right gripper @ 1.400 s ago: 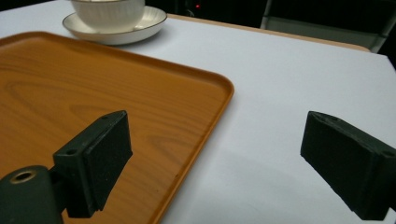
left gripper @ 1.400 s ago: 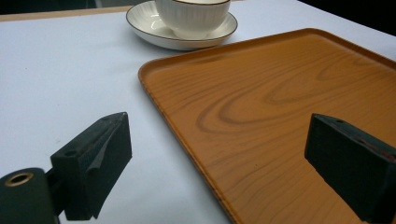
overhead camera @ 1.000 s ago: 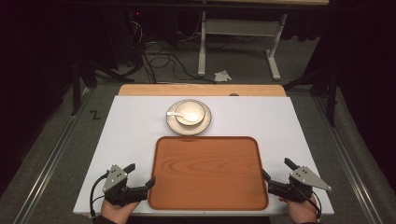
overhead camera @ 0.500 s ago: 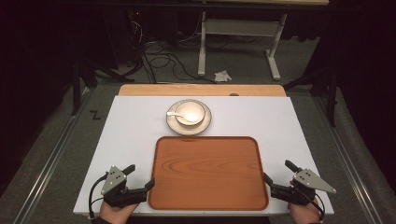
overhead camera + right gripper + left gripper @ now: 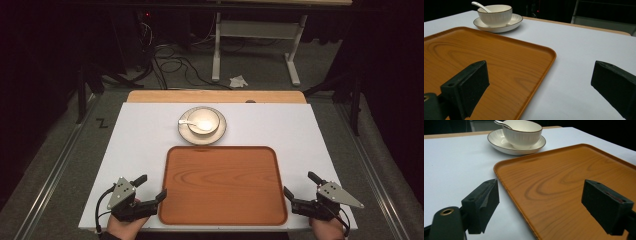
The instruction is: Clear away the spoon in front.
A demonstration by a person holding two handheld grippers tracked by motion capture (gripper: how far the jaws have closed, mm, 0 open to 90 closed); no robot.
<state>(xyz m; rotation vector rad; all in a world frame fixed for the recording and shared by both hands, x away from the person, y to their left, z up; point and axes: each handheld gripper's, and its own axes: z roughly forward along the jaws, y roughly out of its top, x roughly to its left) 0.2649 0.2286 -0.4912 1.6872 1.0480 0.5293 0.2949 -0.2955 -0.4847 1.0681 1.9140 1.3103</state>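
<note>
With both grippers' fingers wide and empty, I'd grip the stiff, slick tray (image 5: pixel 225 185) by its side rims.

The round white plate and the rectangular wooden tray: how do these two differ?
The round white plate with a dark rim is smaller than the rectangular brown wooden tray. The plate carries a white ribbed bowl holding a white spoon; the tray carries nothing. The plate lies farther from the person, the tray nearer, between both grippers. Both rest flat on the white table.
</note>
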